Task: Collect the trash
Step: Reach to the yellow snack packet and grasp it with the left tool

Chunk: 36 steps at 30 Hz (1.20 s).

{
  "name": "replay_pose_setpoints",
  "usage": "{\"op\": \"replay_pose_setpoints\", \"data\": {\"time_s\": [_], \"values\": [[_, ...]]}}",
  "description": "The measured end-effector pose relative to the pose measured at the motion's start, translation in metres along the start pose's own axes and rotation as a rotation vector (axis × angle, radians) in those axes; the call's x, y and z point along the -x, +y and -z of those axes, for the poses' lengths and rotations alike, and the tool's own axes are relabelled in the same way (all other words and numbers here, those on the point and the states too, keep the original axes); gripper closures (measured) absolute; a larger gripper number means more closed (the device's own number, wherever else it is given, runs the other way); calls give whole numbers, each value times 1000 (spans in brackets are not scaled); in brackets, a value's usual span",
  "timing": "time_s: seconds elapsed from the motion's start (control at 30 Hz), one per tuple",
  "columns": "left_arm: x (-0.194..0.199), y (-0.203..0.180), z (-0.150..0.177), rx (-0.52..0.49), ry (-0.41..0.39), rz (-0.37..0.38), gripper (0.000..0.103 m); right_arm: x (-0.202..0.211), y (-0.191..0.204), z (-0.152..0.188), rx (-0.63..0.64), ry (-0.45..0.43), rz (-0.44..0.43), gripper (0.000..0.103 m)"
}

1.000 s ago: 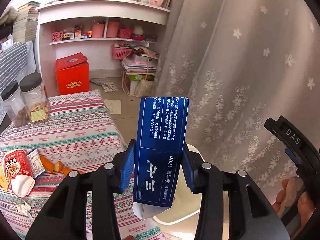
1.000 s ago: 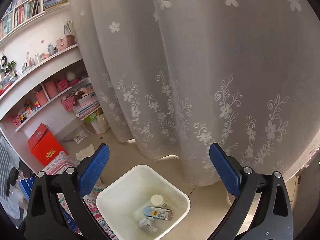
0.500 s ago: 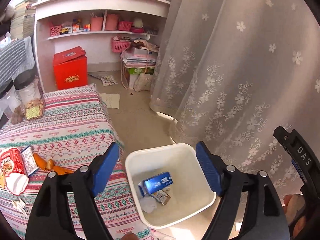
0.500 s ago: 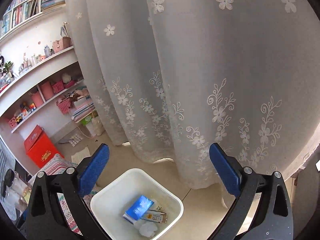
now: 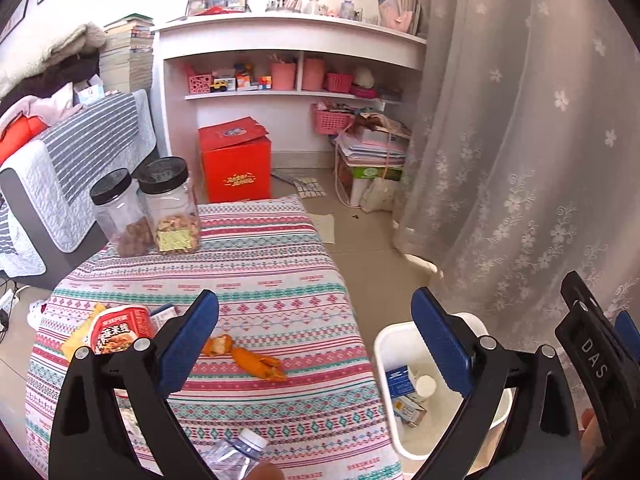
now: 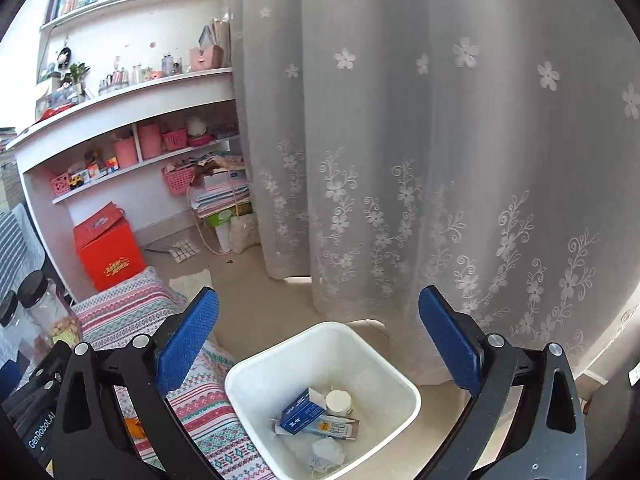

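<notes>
A white trash bin (image 6: 404,384) stands on the floor beside the patterned table; it also shows in the left wrist view (image 5: 382,344). In it lie a blue box (image 6: 301,416), a white round lid (image 6: 339,402), a small packet and crumpled paper. My left gripper (image 5: 316,338) is open and empty above the table's right edge. On the table lie orange peel (image 5: 248,358), a red noodle wrapper (image 5: 118,330) and a plastic bottle (image 5: 236,456). My right gripper (image 6: 318,338) is open and empty above the bin.
Two black-lidded jars (image 5: 154,208) stand at the table's far corner. A lace curtain (image 6: 440,160) hangs right behind the bin. A red box (image 5: 236,164) and white shelves (image 5: 288,92) stand beyond the table. A sofa with striped covers (image 5: 60,168) is at the left.
My left gripper opened and let go of the blue box, which fell into the bin. The left gripper then swung left toward the table. The right gripper stayed open above the bin.
</notes>
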<state>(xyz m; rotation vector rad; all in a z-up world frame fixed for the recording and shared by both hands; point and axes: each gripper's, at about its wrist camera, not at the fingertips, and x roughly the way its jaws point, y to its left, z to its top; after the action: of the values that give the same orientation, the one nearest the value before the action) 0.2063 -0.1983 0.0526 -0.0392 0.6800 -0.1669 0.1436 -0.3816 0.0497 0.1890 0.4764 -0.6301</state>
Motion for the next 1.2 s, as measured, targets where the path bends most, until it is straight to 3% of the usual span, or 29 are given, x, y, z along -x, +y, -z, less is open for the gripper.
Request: {"op": "replay_pose_setpoints", "data": {"time_s": [0.4,0.5,0.6,0.87,1.0,1.2], "values": [[-16,167,0,64,90,-260,9,29,129,36,165,65,-225,7],[-25,221,-1,86,148,-327,9,32,152,44,201,78,-260,7],[-44,271,5,91,261,-375,9,31,167,49,224,92,-270,7],[-101,378,68,270,494,-382,9,22,187,66,280,172,-288,7],[-122,392,82,259,539,-394,9,19,191,69,305,177,-283,7],[-147,398,97,328,595,-267,9,10,194,71,316,207,-280,7]]}}
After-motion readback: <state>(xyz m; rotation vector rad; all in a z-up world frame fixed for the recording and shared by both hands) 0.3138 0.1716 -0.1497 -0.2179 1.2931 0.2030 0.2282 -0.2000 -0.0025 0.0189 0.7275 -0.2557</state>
